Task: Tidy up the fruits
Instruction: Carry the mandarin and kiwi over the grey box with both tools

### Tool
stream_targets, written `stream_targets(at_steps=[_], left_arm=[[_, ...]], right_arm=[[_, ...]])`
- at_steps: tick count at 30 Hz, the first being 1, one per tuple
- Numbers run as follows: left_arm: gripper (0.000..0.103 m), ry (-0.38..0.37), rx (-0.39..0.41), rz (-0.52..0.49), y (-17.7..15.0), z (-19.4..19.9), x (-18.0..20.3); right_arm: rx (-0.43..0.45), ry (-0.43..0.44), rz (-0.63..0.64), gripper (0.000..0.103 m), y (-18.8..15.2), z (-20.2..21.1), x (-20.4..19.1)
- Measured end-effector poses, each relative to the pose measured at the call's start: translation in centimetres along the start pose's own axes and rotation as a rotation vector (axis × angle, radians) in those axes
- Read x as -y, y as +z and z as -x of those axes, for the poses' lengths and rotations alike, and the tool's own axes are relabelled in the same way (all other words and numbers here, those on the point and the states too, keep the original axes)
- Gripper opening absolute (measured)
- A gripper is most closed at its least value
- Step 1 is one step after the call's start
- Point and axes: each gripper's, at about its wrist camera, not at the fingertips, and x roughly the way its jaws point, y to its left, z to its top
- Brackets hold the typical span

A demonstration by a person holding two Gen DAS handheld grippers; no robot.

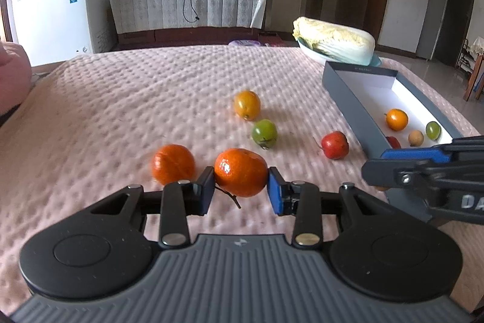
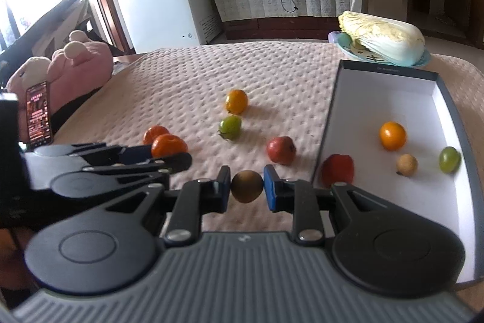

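My left gripper (image 1: 241, 186) is shut on an orange mandarin (image 1: 240, 171), lifted just off the pink bedspread. A second mandarin (image 1: 173, 164) lies to its left. My right gripper (image 2: 246, 186) is shut on a small brown round fruit (image 2: 247, 186). Loose on the bedspread are a yellow-orange fruit (image 1: 247, 105), a green fruit (image 1: 264, 133) and a red fruit (image 1: 335, 145). The grey box with a white inside (image 2: 393, 87) stands at the right and holds an orange fruit (image 2: 392, 135), a small tan fruit (image 2: 407, 164), a green grape (image 2: 449, 159) and a red fruit (image 2: 337, 168).
A napa cabbage (image 1: 335, 40) lies on a plate behind the box. A pink plush toy (image 2: 78, 59) and a phone (image 2: 38, 114) are at the left edge of the bed. A white freezer (image 1: 60, 5) and a covered cabinet stand beyond the bed.
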Motion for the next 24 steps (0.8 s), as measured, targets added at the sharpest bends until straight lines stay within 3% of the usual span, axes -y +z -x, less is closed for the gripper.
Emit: stream_targets(at_steps=[12,24], left_arm=[[0.043,0.01,0.015,0.0,-0.2,1.7,-2.4],[0.043,0.007,0.023,0.015,0.1,1.8,-2.0]], right_arm=[[-0.019,-0.007,0.006,0.027,0.1,-1.3,-1.0],[0.008,0.002,-0.006,0.027,0.3,-0.3,-0.5]])
